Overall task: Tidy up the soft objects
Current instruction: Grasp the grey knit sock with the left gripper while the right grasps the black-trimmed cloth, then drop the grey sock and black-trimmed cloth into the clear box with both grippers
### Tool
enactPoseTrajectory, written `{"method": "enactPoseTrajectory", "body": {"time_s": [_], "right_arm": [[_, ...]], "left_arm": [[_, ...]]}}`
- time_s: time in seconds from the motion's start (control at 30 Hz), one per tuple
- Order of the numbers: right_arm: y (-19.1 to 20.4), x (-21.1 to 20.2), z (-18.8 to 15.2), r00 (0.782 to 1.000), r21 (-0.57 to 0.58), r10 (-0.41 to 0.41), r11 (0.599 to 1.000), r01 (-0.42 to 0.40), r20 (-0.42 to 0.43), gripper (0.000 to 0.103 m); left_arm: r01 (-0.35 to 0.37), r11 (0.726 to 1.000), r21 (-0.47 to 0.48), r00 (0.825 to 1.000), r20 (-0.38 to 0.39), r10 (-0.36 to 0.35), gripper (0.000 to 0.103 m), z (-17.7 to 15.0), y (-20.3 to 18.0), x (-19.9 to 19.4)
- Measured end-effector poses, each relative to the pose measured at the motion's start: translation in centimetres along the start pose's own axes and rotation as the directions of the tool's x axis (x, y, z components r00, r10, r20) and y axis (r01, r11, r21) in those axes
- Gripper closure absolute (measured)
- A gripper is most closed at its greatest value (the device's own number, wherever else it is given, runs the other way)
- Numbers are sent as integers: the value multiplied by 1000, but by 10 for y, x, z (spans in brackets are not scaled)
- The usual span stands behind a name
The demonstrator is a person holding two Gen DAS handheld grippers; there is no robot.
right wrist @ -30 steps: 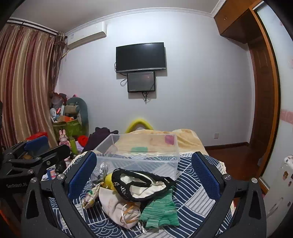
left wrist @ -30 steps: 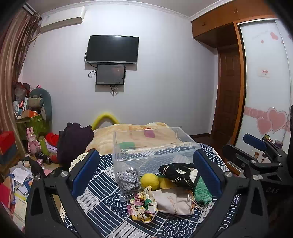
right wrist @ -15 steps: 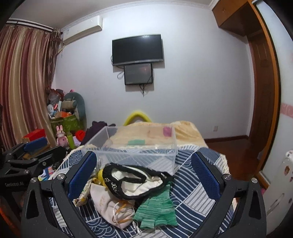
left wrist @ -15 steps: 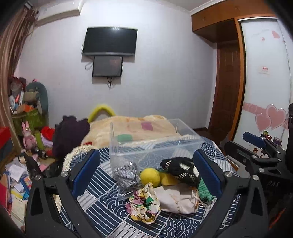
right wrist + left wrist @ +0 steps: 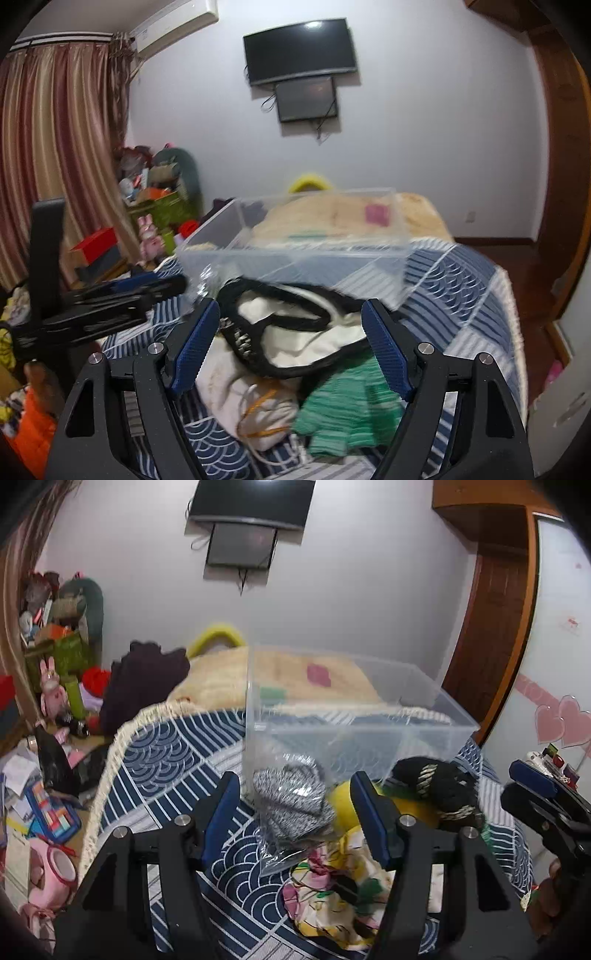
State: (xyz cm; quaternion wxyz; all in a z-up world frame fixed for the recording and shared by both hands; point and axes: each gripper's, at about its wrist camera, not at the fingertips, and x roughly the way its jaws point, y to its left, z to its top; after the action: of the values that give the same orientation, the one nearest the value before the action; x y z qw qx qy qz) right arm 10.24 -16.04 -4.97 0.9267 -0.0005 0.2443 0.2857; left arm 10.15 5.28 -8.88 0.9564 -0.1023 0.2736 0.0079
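Left gripper (image 5: 295, 812) released, fingers straddling bagged grey knit (image 5: 293, 805) just before clear bin (image 5: 354, 716). Right gripper (image 5: 288, 347) released over black-rimmed cloth (image 5: 295, 332). Advise: pinch fabric, not film; lift clear of bin wall.

The TV (image 5: 251, 502) was cut off by the top edge in the left wrist view. The yellow ball (image 5: 341, 797) was half hidden behind the right finger (image 5: 369, 816) of the left tongs. The right wrist view was blurred: the left tongs (image 5: 107, 302) there were smeared, and the green cloth (image 5: 347, 413) showed no clear weave. The wardrobe (image 5: 491, 7) was cut by the corner.
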Motion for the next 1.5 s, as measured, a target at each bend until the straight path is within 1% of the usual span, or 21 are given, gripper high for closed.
{"method": "enactPoseTrajectory", "body": {"time_s": [0.1,0.17,0.23,0.27,0.33,0.37,0.4,0.43,0.47,0.5,0.53,0.6,0.63,0.67,0.73,0.9,1.0,1.2,1.33,1.5], "right_arm": [[2,13,-3,999,-5,5,1000,-5,-38,26],[4,21,-6,997,-10,24,1000,-25,-70,27],[4,26,-9,995,-11,34,999,-35,-95,35],[4,28,-11,993,-9,43,999,-44,-109,36],[2,30,-12,991,-3,58,998,-59,-123,44],[1,31,-13,989,-2,68,998,-69,-130,46],[1,32,-14,988,-2,77,997,-78,-137,52],[0,32,-16,986,-1,87,996,-88,-143,60],[1,32,-17,983,0,103,995,-104,-149,66],[2,33,-17,982,-2,110,994,-112,-152,73],[4,33,-17,983,-8,112,993,-114,-148,78],[6,30,-16,987,-26,99,994,-103,-131,82],[6,29,-16,988,-30,92,995,-96,-121,84],[5,26,-16,990,-29,86,996,-90,-109,85],[1,25,-13,993,-23,76,997,-78,-91,87],[-9,13,-6,998,-1,53,999,-53,-28,88],[-10,0,1,999,-6,32,999,-32,14,88],[-4,-18,20,996,-43,-1,999,5,87,89],[-5,-22,36,992,-60,-9,998,17,129,89],[-6,-12,55,986,-77,-16,997,29,168,89]], "left_arm": [[12,1000,-5,999,-40,-12,41,-3,3,15],[11,1000,-13,998,-57,-12,41,-4,6,24],[12,1000,-25,997,-74,-14,41,-4,7,32],[11,999,-31,996,-84,-13,41,-4,8,36],[12,999,-47,994,-109,-18,41,-6,12,43],[19,998,-61,992,-125,-26,41,-7,14,48],[25,997,-68,991,-131,-34,41,-8,16,50],[27,997,-73,990,-135,-37,41,-9,16,51],[29,997,-75,990,-135,-39,41,-10,16,51],[32,997,-74,990,-133,-41,44,-11,16,51],[37,997,-72,990,-130,-46,55,-12,16,50],[74,996,-57,988,-128,-81,65,-14,13,48],[80,996,-49,989,-119,-85,72,-15,11,46],[76,996,-43,990,-113,-80,73,-16,9,43],[65,998,-19,994,-90,-67,78,-16,5,36],[16,999,39,1000,2,-16,79,-10,-7,6],[10,999,48,999,48,-13,79,-3,-9,-11],[15,997,73,994,105,-23,79,16,-12,-31],[16,996,85,991,132,-27,79,33,-10,-37],[13,997,77,987,159,-25,79,52,-5,-35]]}}
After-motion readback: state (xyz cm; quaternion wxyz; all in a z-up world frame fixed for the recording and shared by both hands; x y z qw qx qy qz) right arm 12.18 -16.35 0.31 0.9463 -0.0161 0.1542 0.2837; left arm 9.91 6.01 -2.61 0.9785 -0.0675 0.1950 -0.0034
